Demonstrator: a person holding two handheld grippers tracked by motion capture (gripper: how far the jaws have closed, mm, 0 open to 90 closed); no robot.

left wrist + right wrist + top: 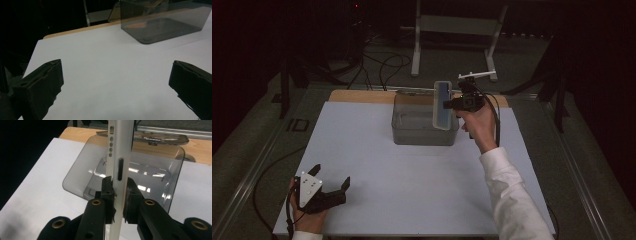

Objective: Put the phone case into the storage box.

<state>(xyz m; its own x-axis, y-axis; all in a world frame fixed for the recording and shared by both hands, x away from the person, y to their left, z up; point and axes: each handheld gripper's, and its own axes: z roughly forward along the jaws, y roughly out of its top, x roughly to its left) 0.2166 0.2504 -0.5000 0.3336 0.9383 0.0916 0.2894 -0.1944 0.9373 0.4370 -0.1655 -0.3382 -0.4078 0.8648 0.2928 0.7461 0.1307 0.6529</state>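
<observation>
A clear grey plastic bin [424, 132] [162, 27] [82, 177] stands open-topped at the far middle of the white table cover. Above its right side my right gripper [449, 105] [119, 185] is shut on a thin flat slab [442, 106] [122, 150] with a white rim and a blue face. The slab is held upright on its edge, and its rim shows small holes and a slot. My left gripper [331, 175] [116, 72] rests near the table's front left corner, jaws wide apart with nothing between them.
A white sheet [412, 185] covers the table, and a strip of wood [362, 95] shows along its far edge. A clear lid [160, 138] lies behind the bin. Beyond the table stand a white frame [457, 30] and loose cables [382, 67] on the floor.
</observation>
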